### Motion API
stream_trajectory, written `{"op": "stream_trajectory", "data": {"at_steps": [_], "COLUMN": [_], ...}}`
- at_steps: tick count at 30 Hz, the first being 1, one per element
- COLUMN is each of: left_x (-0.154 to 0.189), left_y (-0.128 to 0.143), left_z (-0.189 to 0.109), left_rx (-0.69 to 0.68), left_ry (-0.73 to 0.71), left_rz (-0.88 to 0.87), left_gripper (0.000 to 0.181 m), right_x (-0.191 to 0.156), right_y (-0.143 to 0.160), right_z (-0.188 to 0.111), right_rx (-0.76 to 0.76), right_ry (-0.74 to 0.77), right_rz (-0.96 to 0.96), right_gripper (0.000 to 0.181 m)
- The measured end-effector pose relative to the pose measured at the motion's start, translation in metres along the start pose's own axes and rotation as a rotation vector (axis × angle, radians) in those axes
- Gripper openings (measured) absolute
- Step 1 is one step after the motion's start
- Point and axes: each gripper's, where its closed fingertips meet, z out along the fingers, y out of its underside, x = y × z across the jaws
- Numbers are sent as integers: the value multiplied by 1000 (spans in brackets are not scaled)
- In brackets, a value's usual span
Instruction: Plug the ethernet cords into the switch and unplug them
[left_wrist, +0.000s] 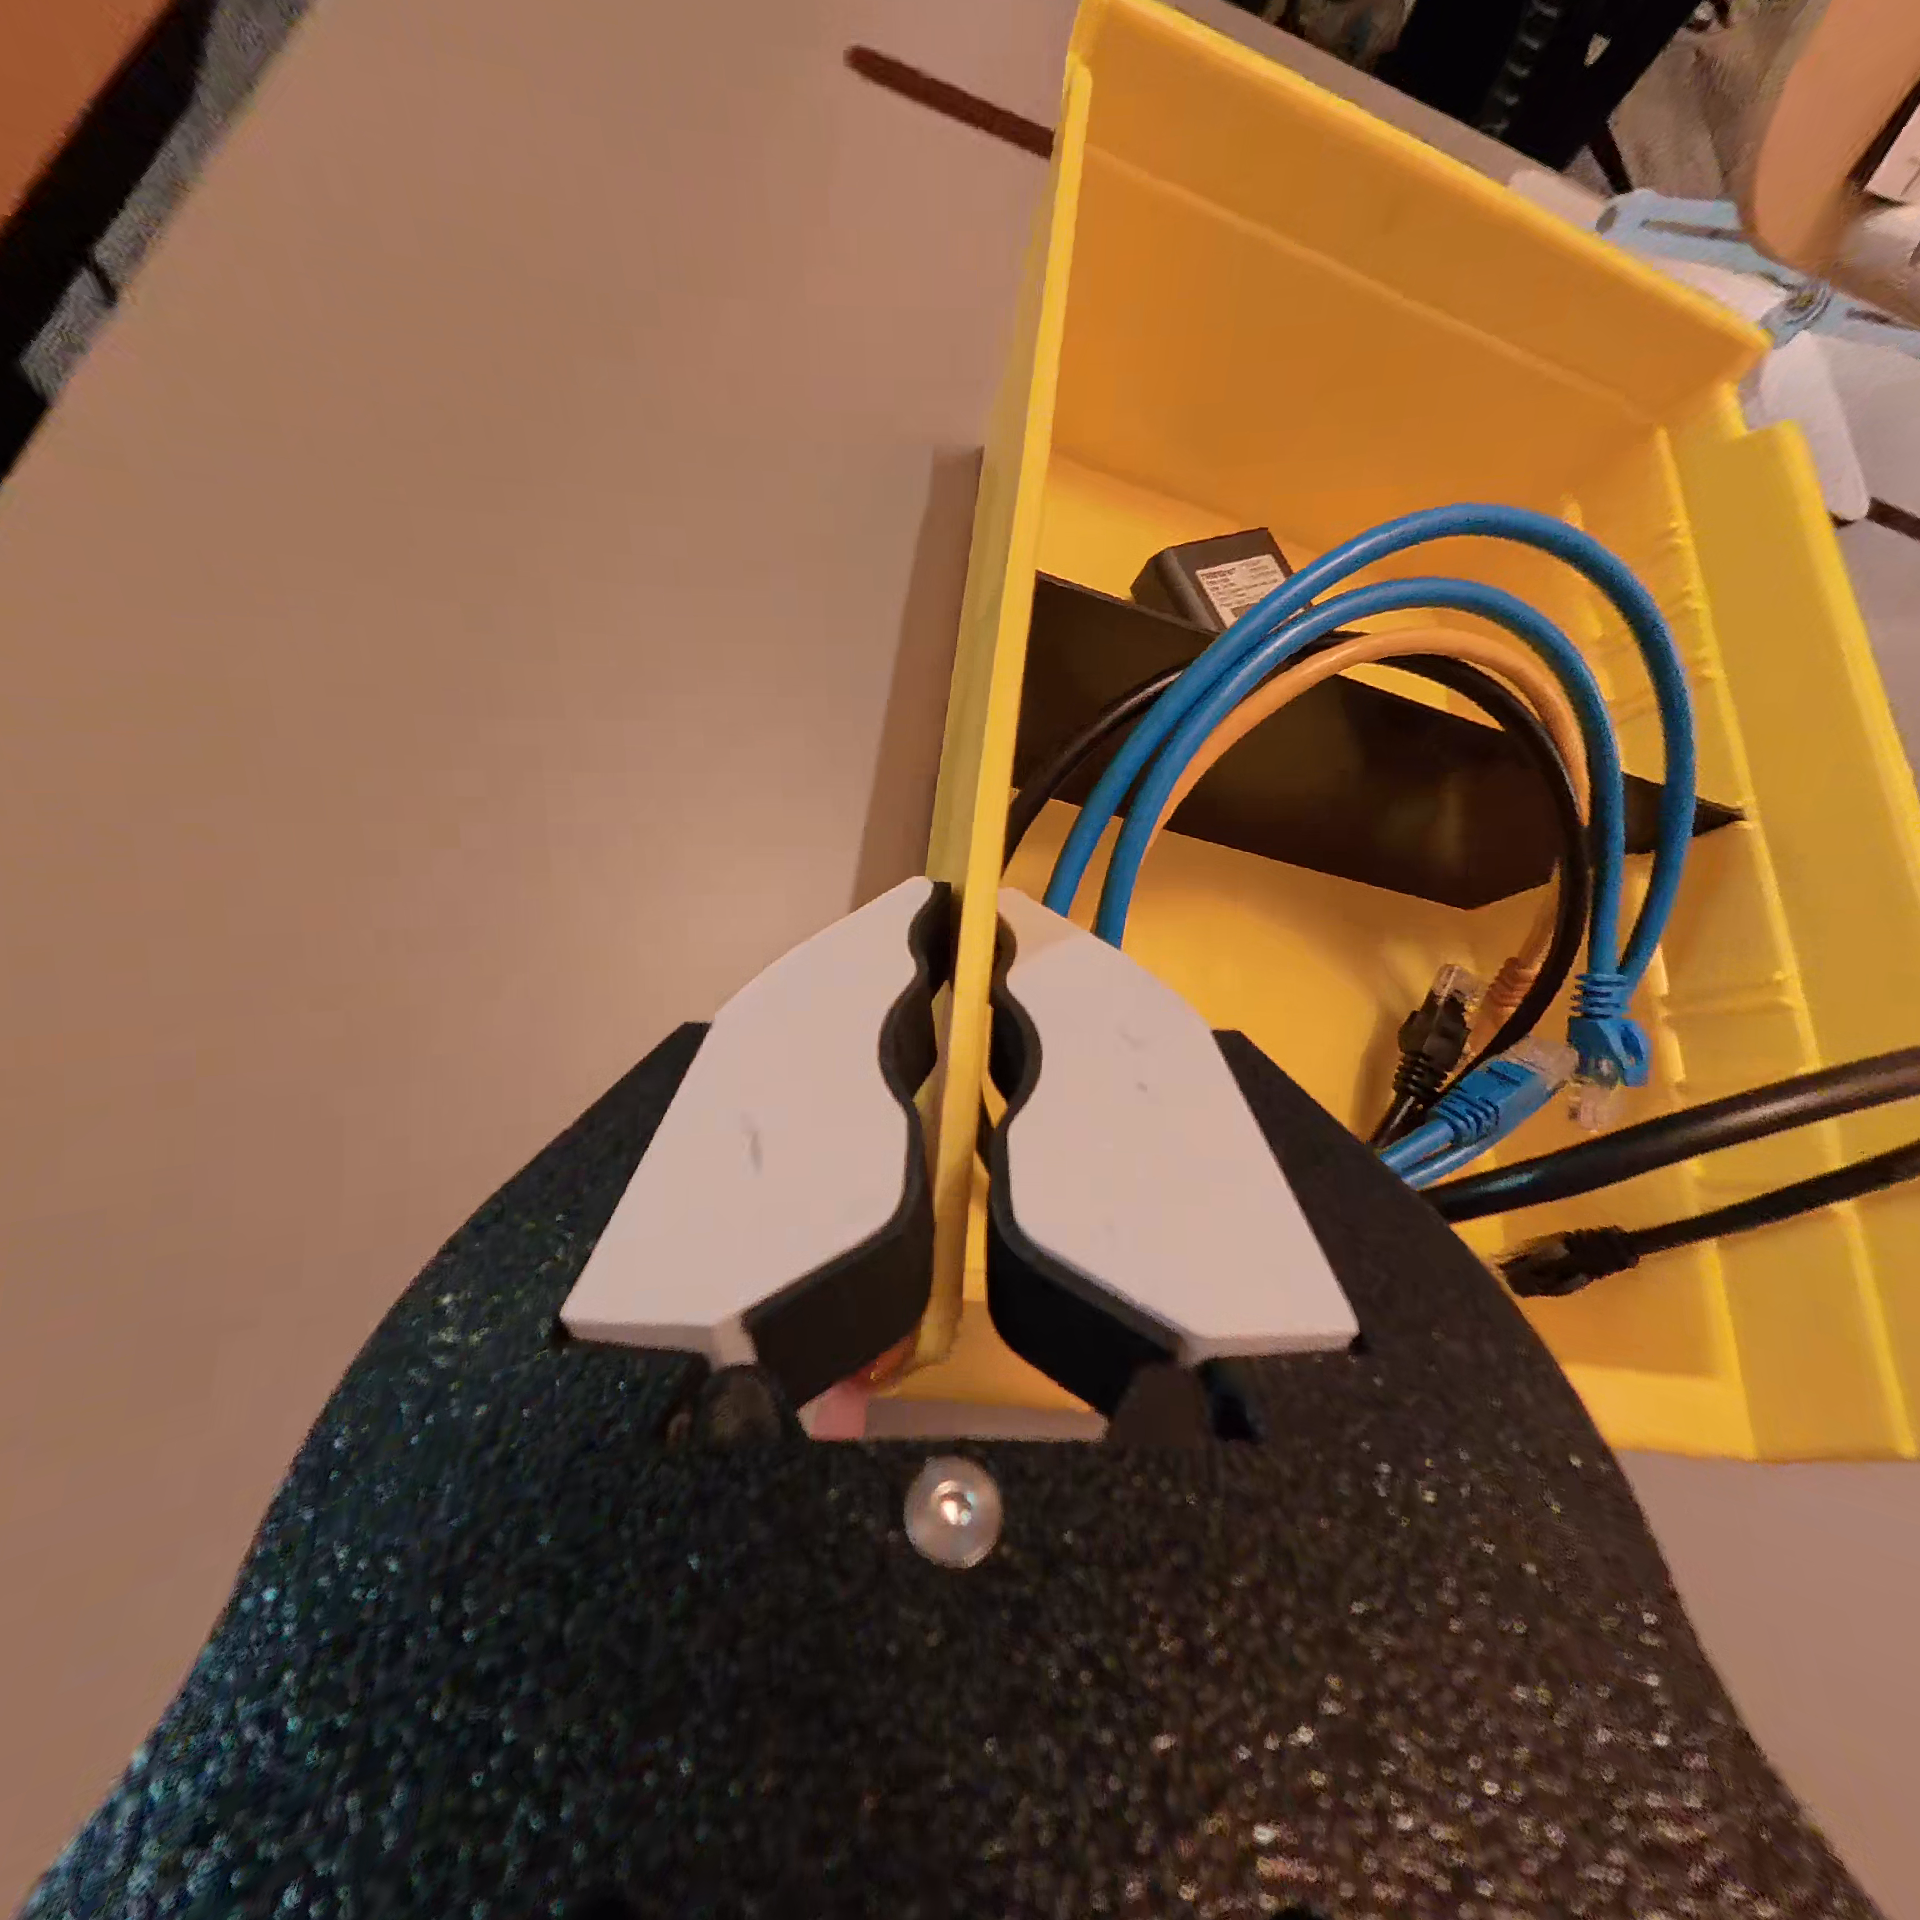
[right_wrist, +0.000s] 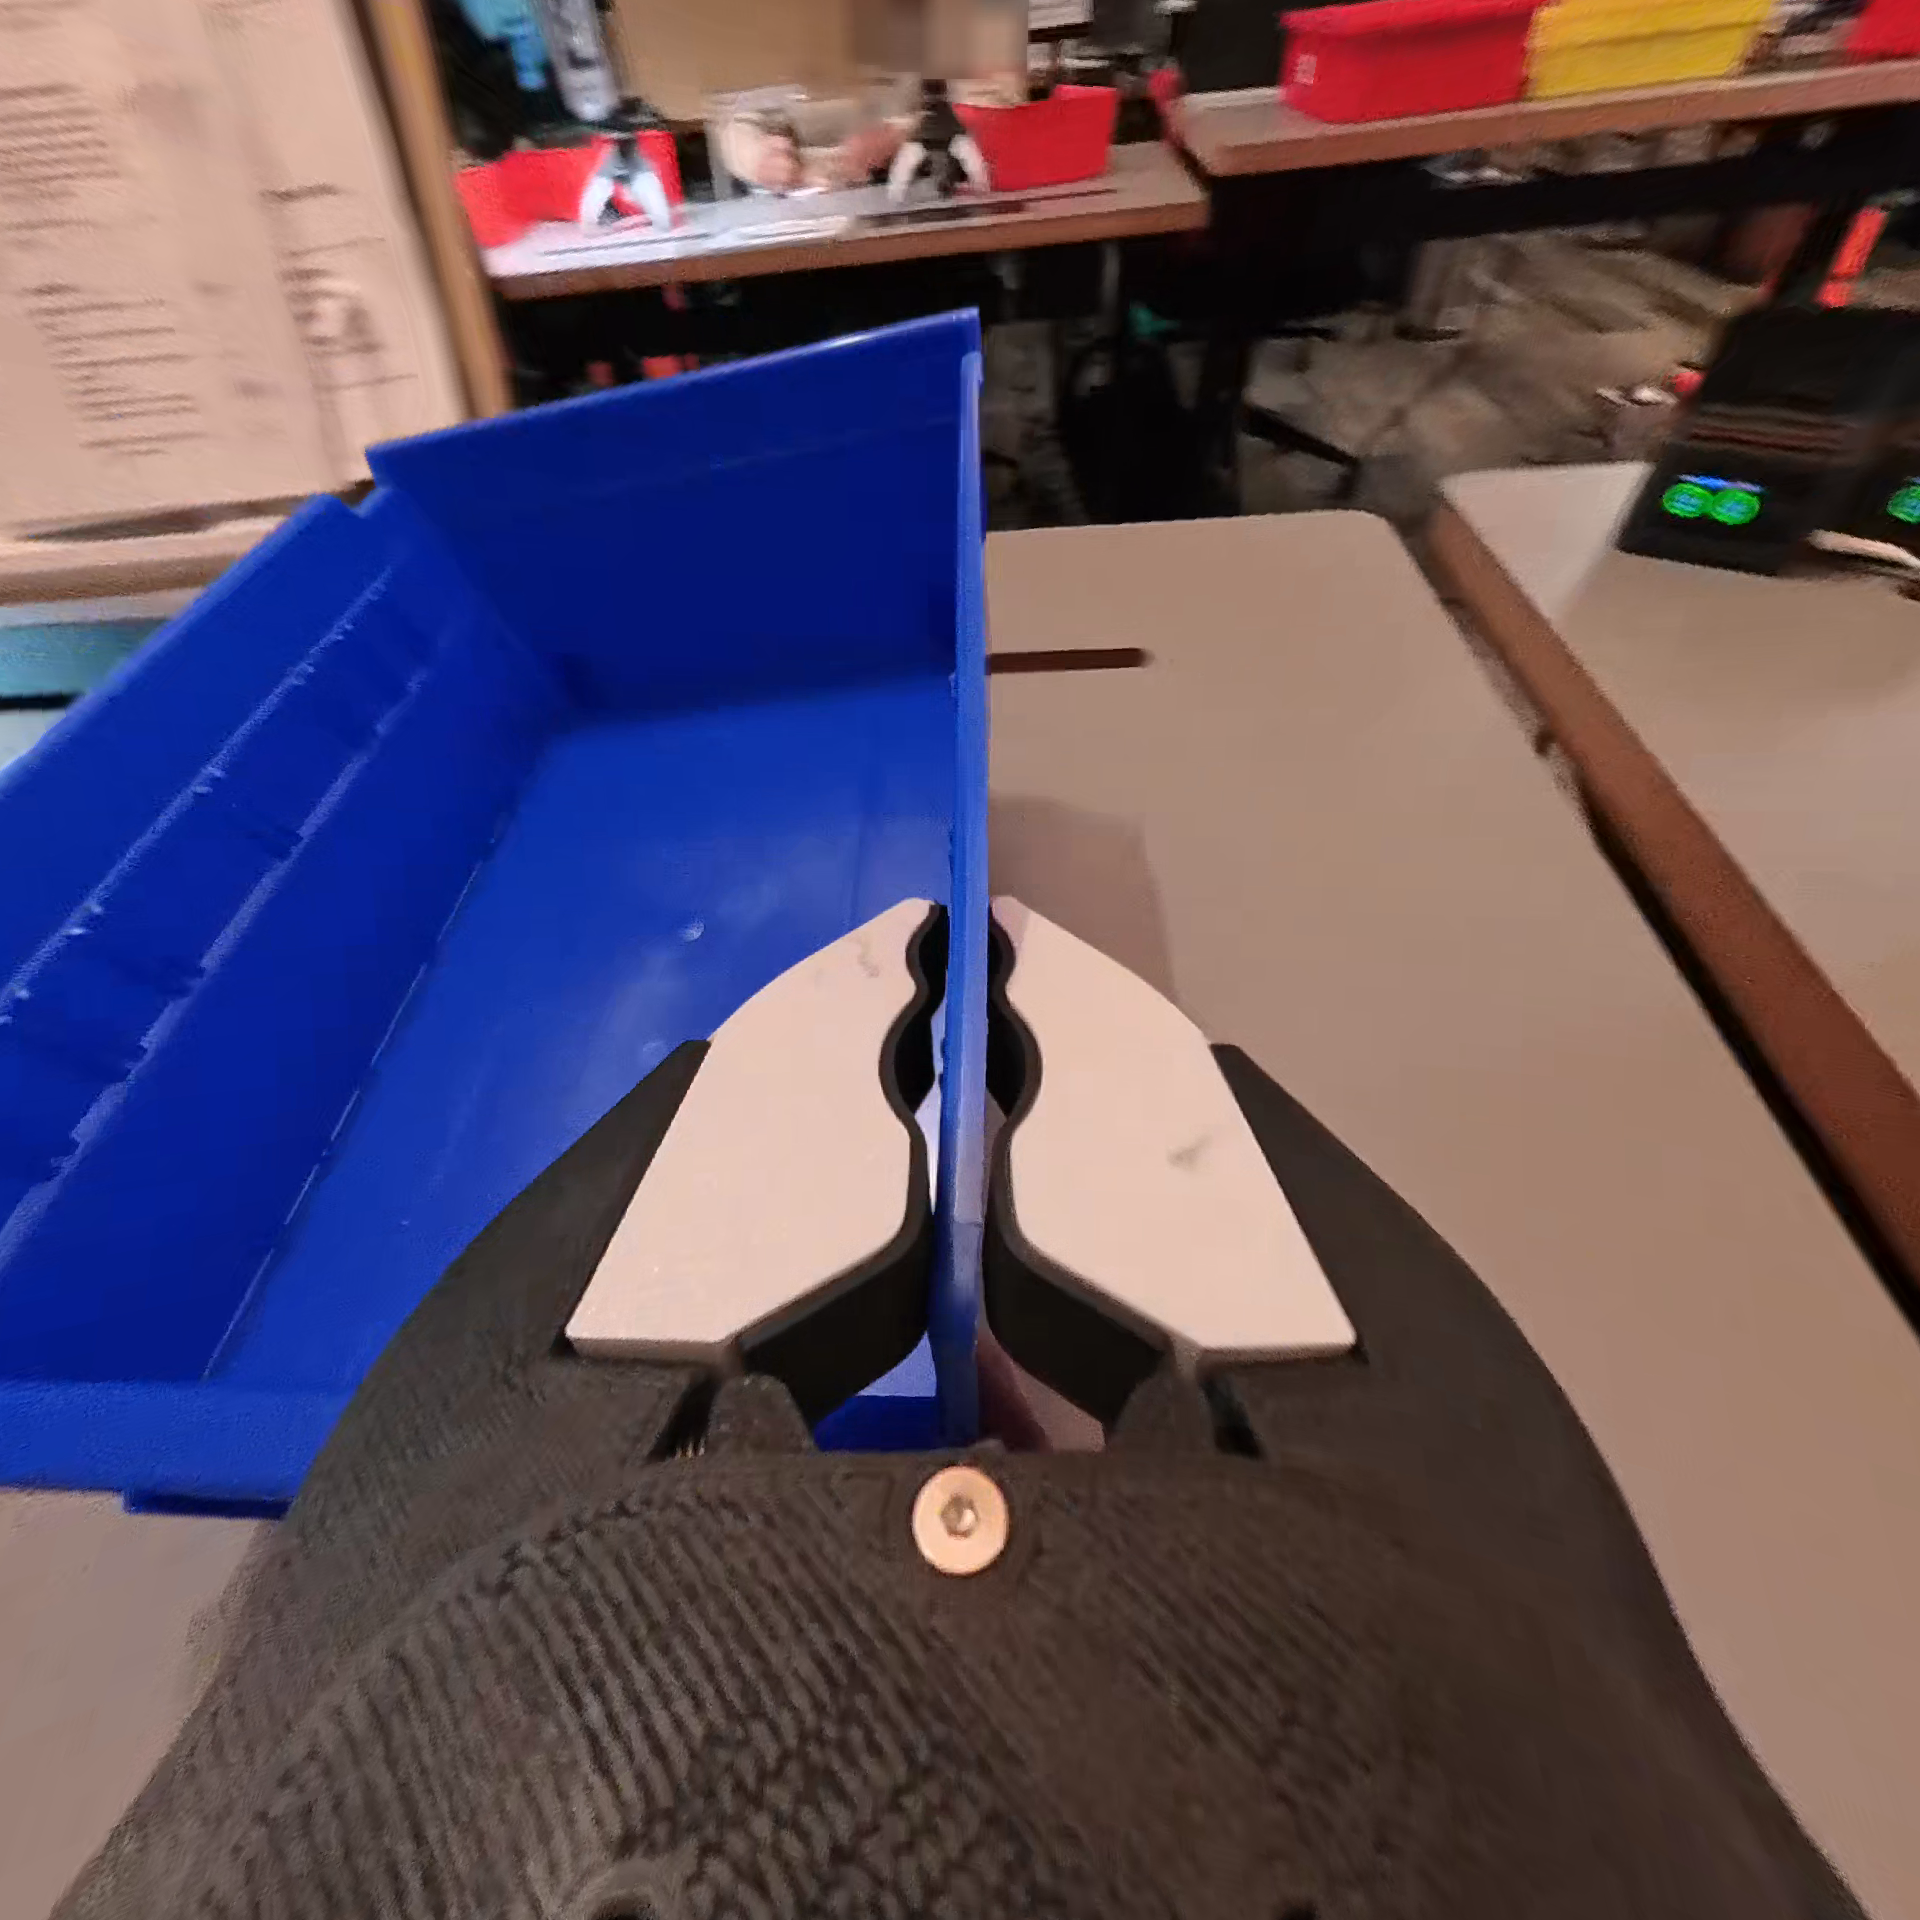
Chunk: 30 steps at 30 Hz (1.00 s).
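Setup step: left tool (left_wrist: 971, 914) clamps the yellow bin (left_wrist: 1351, 343) wall, right tool (right_wrist: 966, 920) clamps the empty blue bin (right_wrist: 665, 540) wall; next, probably releasing to reach the cords (left_wrist: 1382, 623).

Left claw (left_wrist: 971, 914) clamped, right claw (right_wrist: 966, 920) clamped

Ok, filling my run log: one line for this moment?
left hand-held gripper shut on yellow bin wall | right hand-held gripper shut on blue bin wall | cords unplugged

Yellow bin (left_wrist: 1351, 343) and blue bin (right_wrist: 665, 540) on beige table (left_wrist: 468, 571); red bins (right_wrist: 1403, 52) far behind.
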Motion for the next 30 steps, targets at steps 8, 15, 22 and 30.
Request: {"op": "stream_trajectory", "data": {"at_steps": [8, 15, 22, 30], "left_x": [54, 52, 32, 8], "left_y": [-38, -50, -47, -59], "left_z": [76, 88, 76, 78], "left_rx": [32, 39, 73, 94], "left_ry": [9, 5, -18, -77], "left_rz": [-21, -34, 6, 89], "left_gripper": [4, 4, 4, 4], "right_x": [74, 79, 77, 71], "right_y": [22, 15, 10, 8], "right_z": [56, 90, 109, 108], "right_rx": [-65, -60, -65, -68], "right_ry": [104, 108, 50, -40], "right_rz": [173, 139, 109, 125], "right_gripper": [4, 4, 5, 18]}}
